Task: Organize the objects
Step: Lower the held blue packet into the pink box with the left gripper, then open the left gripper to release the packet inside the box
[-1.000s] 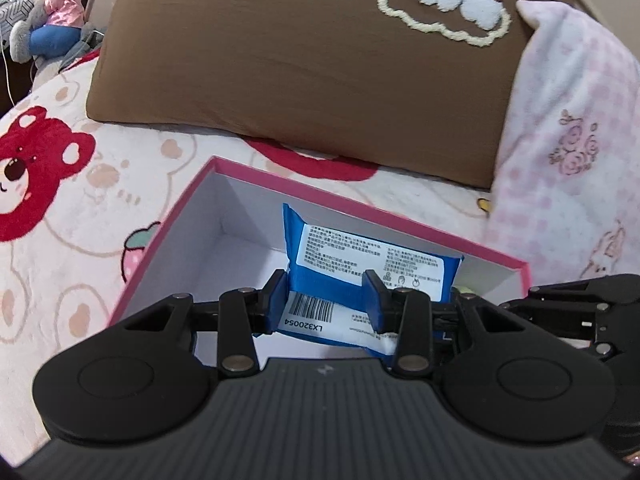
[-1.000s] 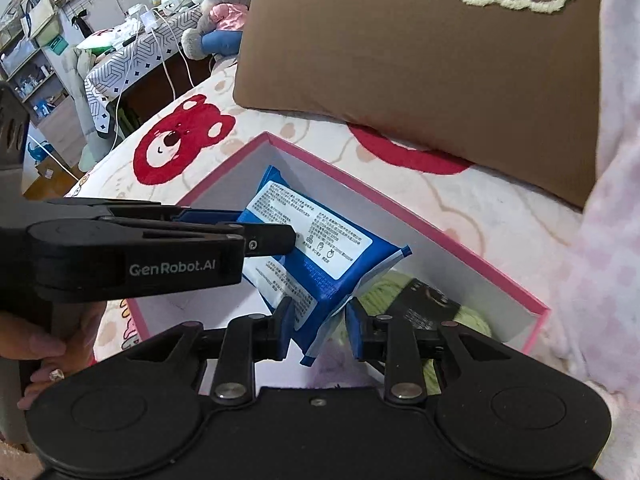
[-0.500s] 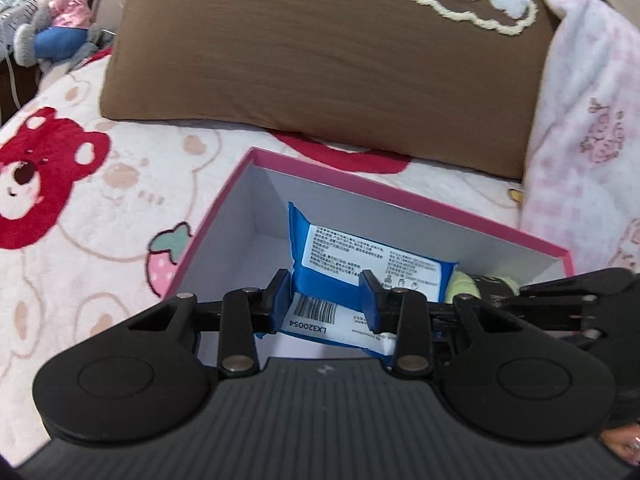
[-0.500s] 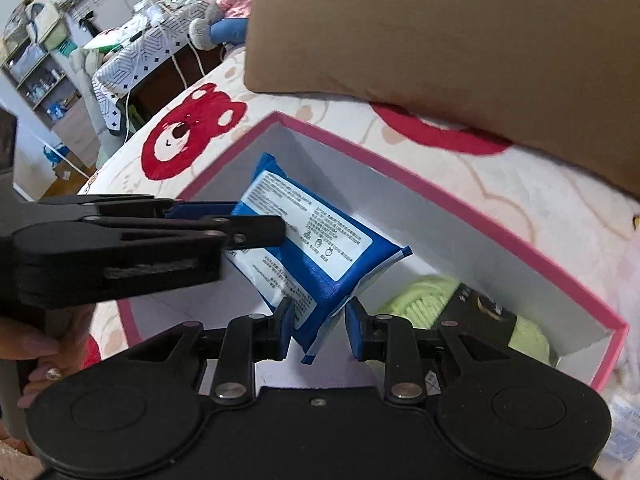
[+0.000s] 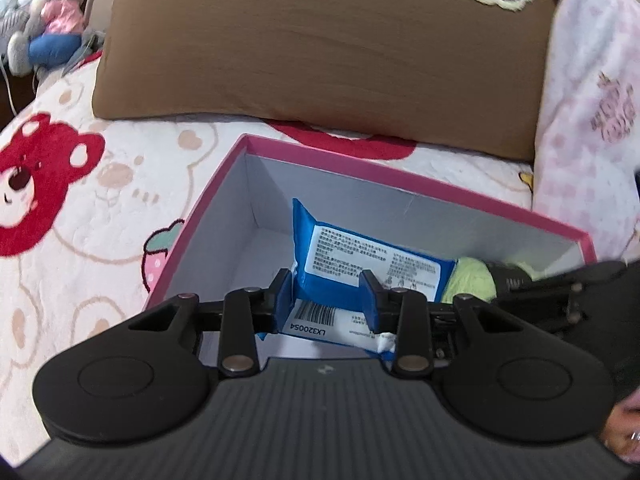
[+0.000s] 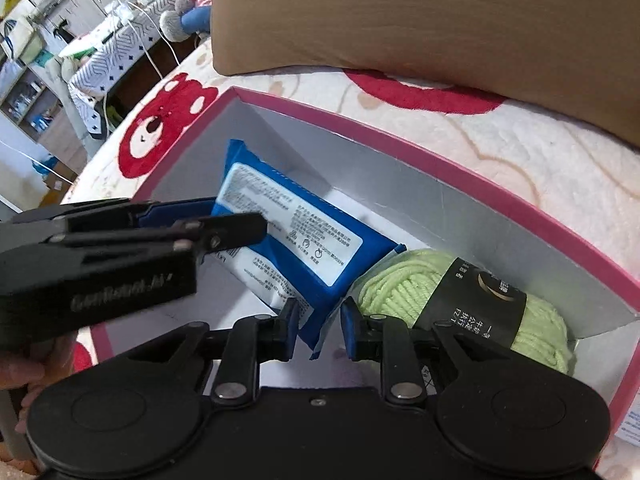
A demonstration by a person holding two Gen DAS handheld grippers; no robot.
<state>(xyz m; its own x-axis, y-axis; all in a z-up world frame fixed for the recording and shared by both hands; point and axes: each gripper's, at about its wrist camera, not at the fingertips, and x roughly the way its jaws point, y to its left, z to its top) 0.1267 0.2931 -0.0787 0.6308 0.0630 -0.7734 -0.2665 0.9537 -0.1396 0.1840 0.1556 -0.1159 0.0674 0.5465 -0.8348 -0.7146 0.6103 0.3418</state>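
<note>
A blue wipes pack [image 5: 340,276] with white labels is inside a pink-rimmed box [image 5: 400,178] with a white interior, on the bed. My left gripper [image 5: 328,292] is shut on the pack's near end. In the right wrist view the pack [image 6: 304,248] lies tilted, low in the box [image 6: 480,184], beside a green yarn ball [image 6: 404,284] with a black band. My right gripper [image 6: 320,316] has its jaws apart around the pack's corner, with a gap on the right side. The left gripper's fingers [image 6: 232,232] show over the pack.
A brown pillow [image 5: 320,48] lies behind the box and a pink checked pillow [image 5: 588,100] at the right. The blanket [image 5: 80,200] has red bear prints. A plush toy [image 5: 48,36] sits far left. A desk and shelves [image 6: 80,52] stand beyond the bed.
Both grippers have lowered the pack deeper into the box, next to the yarn. The right gripper's jaws have opened from the pack's corner.
</note>
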